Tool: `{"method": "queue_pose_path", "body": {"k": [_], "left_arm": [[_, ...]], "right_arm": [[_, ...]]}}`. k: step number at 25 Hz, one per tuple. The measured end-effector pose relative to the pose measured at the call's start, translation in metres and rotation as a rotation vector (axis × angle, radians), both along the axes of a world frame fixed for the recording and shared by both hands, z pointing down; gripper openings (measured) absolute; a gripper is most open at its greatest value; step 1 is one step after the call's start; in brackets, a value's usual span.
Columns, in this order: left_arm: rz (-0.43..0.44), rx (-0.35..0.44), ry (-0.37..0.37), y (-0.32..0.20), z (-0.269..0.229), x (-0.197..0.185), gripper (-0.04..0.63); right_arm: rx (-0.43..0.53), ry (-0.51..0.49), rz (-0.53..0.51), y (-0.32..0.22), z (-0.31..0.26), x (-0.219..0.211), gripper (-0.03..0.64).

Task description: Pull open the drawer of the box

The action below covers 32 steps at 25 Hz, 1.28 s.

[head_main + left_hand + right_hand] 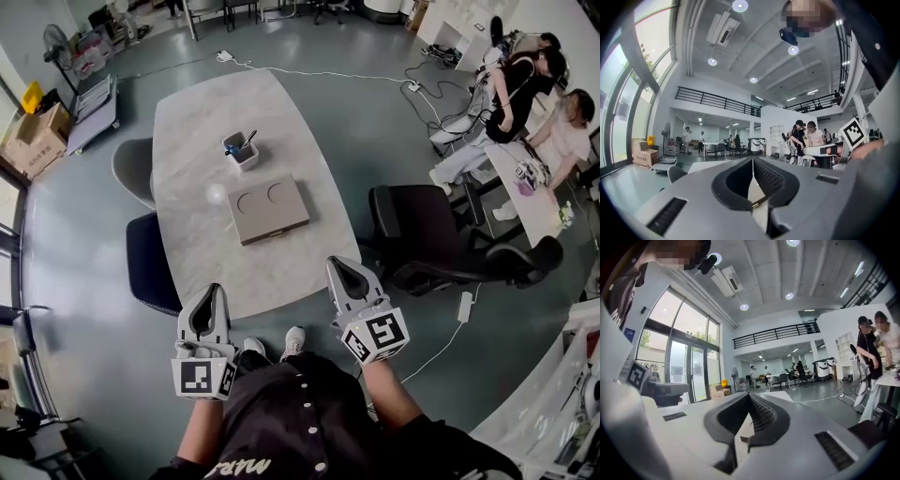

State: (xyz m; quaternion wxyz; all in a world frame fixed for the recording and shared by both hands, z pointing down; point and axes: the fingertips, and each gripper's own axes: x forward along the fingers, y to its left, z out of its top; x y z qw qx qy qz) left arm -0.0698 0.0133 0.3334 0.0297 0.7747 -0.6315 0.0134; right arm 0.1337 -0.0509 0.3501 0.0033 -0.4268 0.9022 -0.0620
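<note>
While hovering short of the surface [187, 141] edge in head view: left gripper [216, 292] and right gripper [336, 264] held level, both empty, well apart from the box [268, 208]. Box flat, tan-grey, squarish, two round recesses in the top, lying mid-surface just this side of a white cup [241, 150] with pens. Drawer [274, 232] front facing the near edge, looks fully shut, small dark pull at centre.

Left gripper view: fingers [766, 176] pressed together, nothing pinched. Pale surface visible past the tips, box not made out.

Right gripper view: fingers [761, 416] pressed together too, nothing between. Tan sliver below the tips, probably the box, can't confirm.

Judgement: approach phase, pull not yet begun. To do it well: spread one gripper's fingers before arrival, come in low and level at the pull, pinch squarely, draw straight toward the near edge. Brace the box top with the other gripper, since light box likely to slide.
</note>
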Motion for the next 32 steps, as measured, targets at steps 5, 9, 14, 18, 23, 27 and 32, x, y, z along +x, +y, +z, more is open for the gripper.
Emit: {"method": "queue_pose_path", "body": {"k": [5,9,14,18,23,27,32], "left_arm": [[0.002,0.013,0.000,-0.012,-0.001,-0.001,0.018],[0.006,0.017,0.008,-0.026,-0.001,-0.005,0.018],[0.020,0.009,0.023,-0.039,-0.001,-0.014,0.018],[0.025,-0.018,0.031,-0.047,0.005,-0.026,0.018],[0.019,-0.054,0.040,-0.060,0.022,-0.040,0.018],[0.038,-0.105,0.055,-0.066,0.033,-0.039,0.018],[0.048,-0.172,0.073,-0.082,0.063,-0.048,0.018]], "right_arm": [[0.005,-0.004,0.005,-0.010,-0.002,-0.001,-0.003],[0.000,-0.007,0.016,-0.020,-0.001,-0.006,-0.003],[-0.015,0.013,0.017,-0.035,0.001,-0.022,-0.003],[-0.030,0.038,0.021,-0.049,0.006,-0.038,-0.003],[-0.064,0.067,0.023,-0.067,0.028,-0.055,-0.003],[-0.126,0.100,0.026,-0.078,0.050,-0.064,-0.003],[-0.174,0.152,0.033,-0.104,0.090,-0.086,-0.003]]}}
